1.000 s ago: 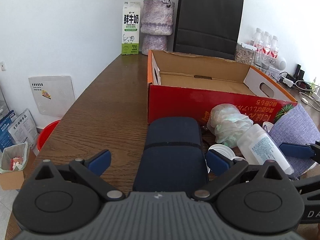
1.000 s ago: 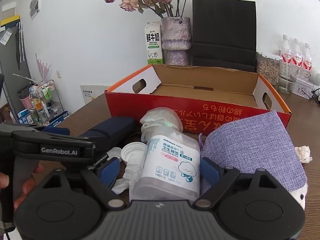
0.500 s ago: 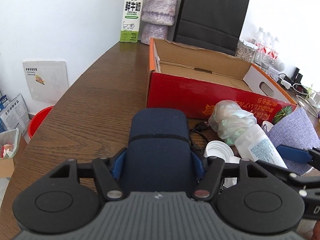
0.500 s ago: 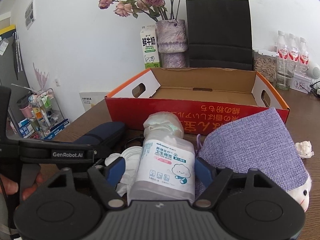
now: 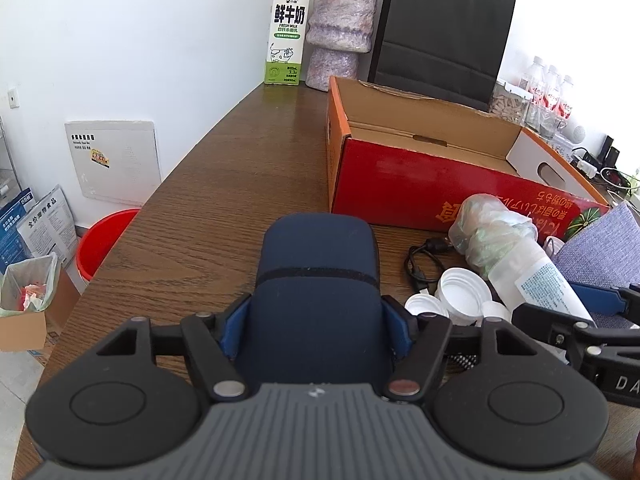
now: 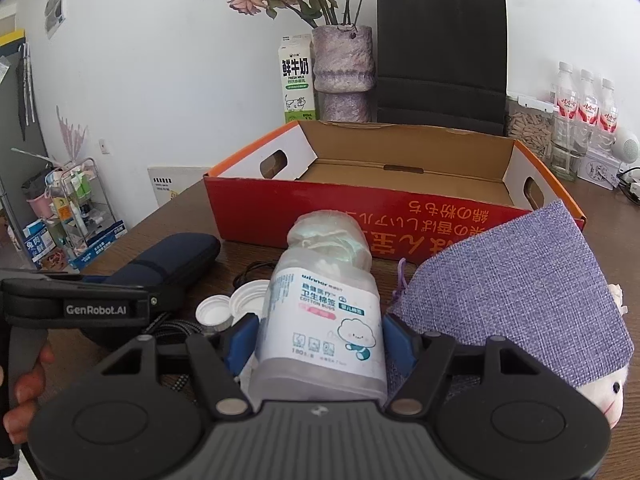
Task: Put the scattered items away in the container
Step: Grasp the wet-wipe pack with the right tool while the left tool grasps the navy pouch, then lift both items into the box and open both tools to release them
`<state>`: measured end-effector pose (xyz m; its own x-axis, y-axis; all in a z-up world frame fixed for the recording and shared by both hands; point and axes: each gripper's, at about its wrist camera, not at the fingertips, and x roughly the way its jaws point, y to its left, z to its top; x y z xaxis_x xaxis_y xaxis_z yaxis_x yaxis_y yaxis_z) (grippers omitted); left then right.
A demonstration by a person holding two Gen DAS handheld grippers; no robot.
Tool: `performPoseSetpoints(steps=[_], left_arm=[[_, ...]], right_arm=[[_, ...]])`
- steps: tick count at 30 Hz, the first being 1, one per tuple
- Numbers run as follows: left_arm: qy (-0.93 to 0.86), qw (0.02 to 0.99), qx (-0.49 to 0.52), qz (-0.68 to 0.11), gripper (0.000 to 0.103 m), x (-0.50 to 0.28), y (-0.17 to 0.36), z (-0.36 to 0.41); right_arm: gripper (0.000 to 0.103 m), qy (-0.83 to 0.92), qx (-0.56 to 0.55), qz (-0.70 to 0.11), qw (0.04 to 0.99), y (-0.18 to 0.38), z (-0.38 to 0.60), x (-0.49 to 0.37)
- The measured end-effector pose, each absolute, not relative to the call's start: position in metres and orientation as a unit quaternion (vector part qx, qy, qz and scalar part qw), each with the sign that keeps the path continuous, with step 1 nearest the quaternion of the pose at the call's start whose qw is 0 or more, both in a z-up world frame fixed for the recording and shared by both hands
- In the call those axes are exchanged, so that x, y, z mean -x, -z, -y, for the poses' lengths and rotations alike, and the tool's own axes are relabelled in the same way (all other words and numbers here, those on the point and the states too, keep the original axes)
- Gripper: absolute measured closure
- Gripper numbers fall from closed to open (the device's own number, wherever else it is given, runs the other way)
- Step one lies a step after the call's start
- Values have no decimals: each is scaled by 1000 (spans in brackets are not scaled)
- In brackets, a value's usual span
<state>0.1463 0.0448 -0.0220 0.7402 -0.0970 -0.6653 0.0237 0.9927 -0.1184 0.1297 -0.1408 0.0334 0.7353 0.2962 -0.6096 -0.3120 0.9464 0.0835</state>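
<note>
**A:** What does the left gripper (image 5: 316,326) hold?

**B:** A dark navy, oblong fabric case (image 5: 318,280). The 2 blue pads sit against its sides, and the jaws are easing apart slightly while the case lies between them, its far end pointing ahead toward the box.

**A:** And the right gripper (image 6: 320,338)?

**B:** It is clamped on a translucent plastic jar of cotton buds with a white label (image 6: 320,320), 1 pad pressed on each side.

**A:** Where is the container?

**B:** The open red-and-orange cardboard box (image 6: 360,208) stands just beyond both grippers on the brown wooden table (image 5: 224,184); its brown floor is bare.

**A:** What lies nearby?

**B:** Right of the right gripper, touching it, a lilac woven fabric pouch (image 6: 516,280); left of it, white screw caps (image 6: 216,314) and a black cable (image 5: 420,264).
</note>
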Motion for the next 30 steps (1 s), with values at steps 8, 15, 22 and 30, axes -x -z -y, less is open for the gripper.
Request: performPoseSetpoints(steps=[8, 15, 22, 30], left_arm=[[30, 934, 53, -351, 39, -143, 21, -45], [26, 940, 58, -335, 41, -134, 15, -45], [25, 955, 61, -291, 41, -123, -14, -47], [47, 973, 59, -218, 41, -131, -62, -25]], right_arm=[[37, -176, 20, -303, 936, -37, 142, -118], [37, -178, 17, -277, 944, -46, 149, -110], [37, -175, 18, -240, 955, -65, 158, -103], [37, -145, 7, -182, 973, -100, 181, -120]])
